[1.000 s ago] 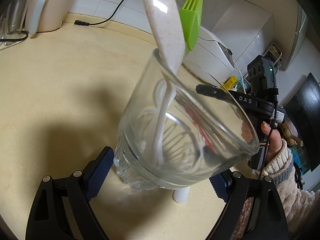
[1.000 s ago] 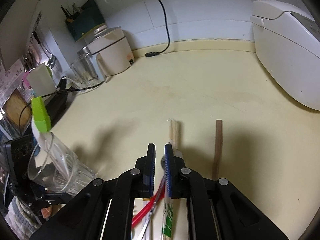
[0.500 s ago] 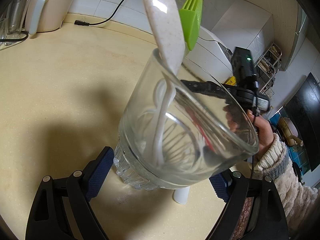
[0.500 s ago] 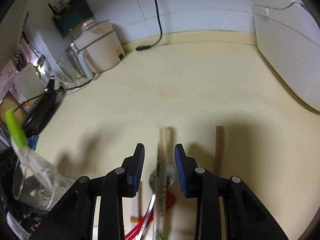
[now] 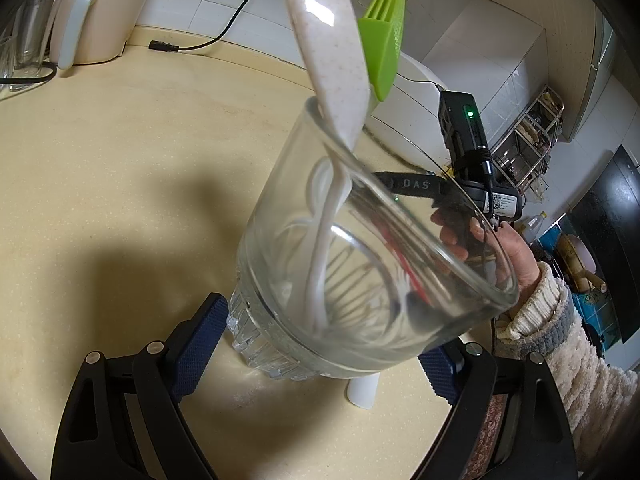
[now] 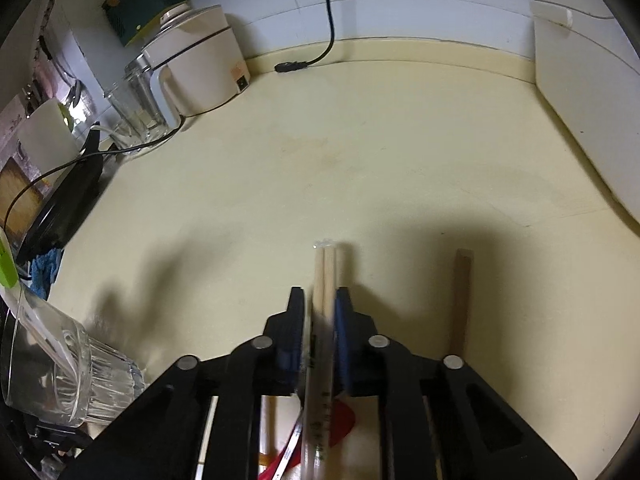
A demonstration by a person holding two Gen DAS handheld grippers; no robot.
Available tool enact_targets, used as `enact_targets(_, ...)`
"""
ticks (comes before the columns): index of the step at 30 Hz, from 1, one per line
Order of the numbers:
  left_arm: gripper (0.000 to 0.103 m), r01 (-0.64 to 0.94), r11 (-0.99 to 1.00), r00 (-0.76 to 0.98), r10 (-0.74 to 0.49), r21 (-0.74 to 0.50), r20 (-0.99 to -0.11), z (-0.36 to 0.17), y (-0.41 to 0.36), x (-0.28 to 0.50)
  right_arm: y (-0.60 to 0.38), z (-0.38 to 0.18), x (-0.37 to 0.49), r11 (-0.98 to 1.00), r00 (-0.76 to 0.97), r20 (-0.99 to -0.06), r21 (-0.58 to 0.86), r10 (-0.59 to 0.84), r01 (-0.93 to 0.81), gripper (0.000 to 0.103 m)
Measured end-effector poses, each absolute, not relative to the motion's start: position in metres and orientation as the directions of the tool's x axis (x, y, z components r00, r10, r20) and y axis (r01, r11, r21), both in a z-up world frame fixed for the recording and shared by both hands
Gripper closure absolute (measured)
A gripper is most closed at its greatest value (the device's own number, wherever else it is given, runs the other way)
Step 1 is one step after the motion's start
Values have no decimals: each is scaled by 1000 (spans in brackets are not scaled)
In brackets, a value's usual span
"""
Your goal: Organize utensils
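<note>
My left gripper [image 5: 316, 344] is shut on the base of a clear glass [image 5: 360, 264], held tilted above the counter. A white speckled spatula [image 5: 326, 40] and a green brush [image 5: 386, 40] stand in the glass. The glass also shows in the right wrist view [image 6: 60, 372] at lower left. My right gripper [image 6: 319, 300] is shut on a wrapped pair of wooden chopsticks [image 6: 326, 276], whose tips stick out ahead of the fingers. A red utensil [image 6: 340, 420] and other utensils lie under the gripper.
A brown wooden stick [image 6: 460, 296] lies right of the chopsticks. A white rice cooker [image 6: 592, 92] stands at the right. A white kettle [image 6: 200, 68], glass jars [image 6: 136, 104] and a black cable plug [image 6: 290, 67] sit at the back. A white cylinder [image 5: 362, 392] stands under the glass.
My right gripper opened around the wrapped chopsticks, then closed on them. The left gripper with the glass has stayed still.
</note>
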State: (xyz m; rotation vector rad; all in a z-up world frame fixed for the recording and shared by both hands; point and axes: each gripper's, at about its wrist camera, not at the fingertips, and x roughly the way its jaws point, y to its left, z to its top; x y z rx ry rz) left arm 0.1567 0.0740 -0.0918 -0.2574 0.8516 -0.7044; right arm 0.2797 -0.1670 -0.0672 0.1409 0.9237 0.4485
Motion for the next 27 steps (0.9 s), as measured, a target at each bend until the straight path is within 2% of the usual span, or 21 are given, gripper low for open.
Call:
enact_targets(9,12,464,747,452,-661,-475,-599,-92,74,157,-189,-34,246,861,589,-629,386,508,-330,92)
enact_targets(20,12,464,747,452,-661,-475,-598,-92,75,157,-194,22,190,851,725,-455,356,518,-385,92)
enact_targets(27,12,465,747,452,-661,-475,-598,-92,74,157,-214,48,150,831,787,-320,388,527,-399,93)
